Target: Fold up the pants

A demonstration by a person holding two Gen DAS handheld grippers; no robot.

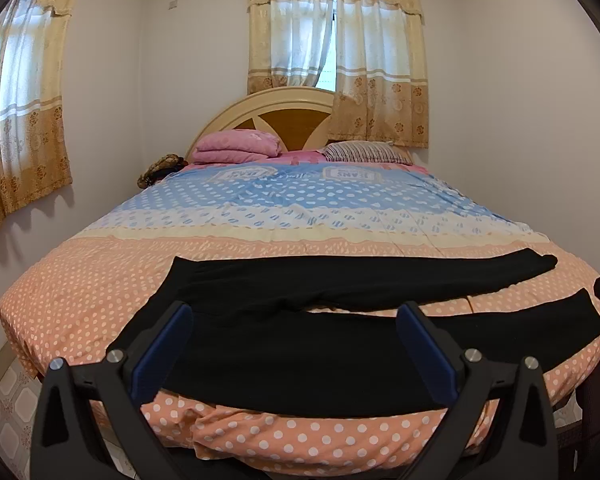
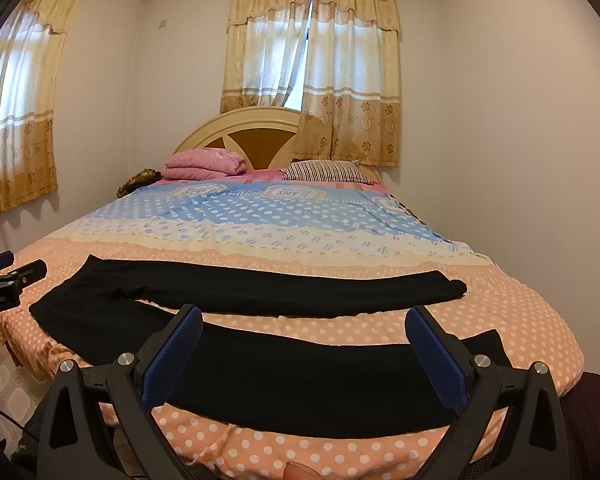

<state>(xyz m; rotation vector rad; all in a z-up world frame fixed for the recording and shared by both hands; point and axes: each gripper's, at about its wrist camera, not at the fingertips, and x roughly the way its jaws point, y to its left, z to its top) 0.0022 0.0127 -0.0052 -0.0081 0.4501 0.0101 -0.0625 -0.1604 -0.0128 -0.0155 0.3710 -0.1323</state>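
Black pants [image 1: 300,356] lie flat across the foot of the bed, waist at the left, the two legs spread apart and pointing right. They also show in the right wrist view [image 2: 300,380]. My left gripper [image 1: 296,320] is open and empty, held just in front of the near leg by the waist. My right gripper [image 2: 304,328] is open and empty, held in front of the near leg further right. The left gripper also shows at the left edge of the right wrist view [image 2: 4,276].
The bed [image 1: 100,280] has a polka-dot cover, peach near me and blue further back. A pink folded blanket [image 1: 236,146] and a striped pillow [image 1: 364,152] lie by the headboard. Walls and curtained windows stand behind and to the left. Tiled floor [image 1: 8,404] shows at the lower left.
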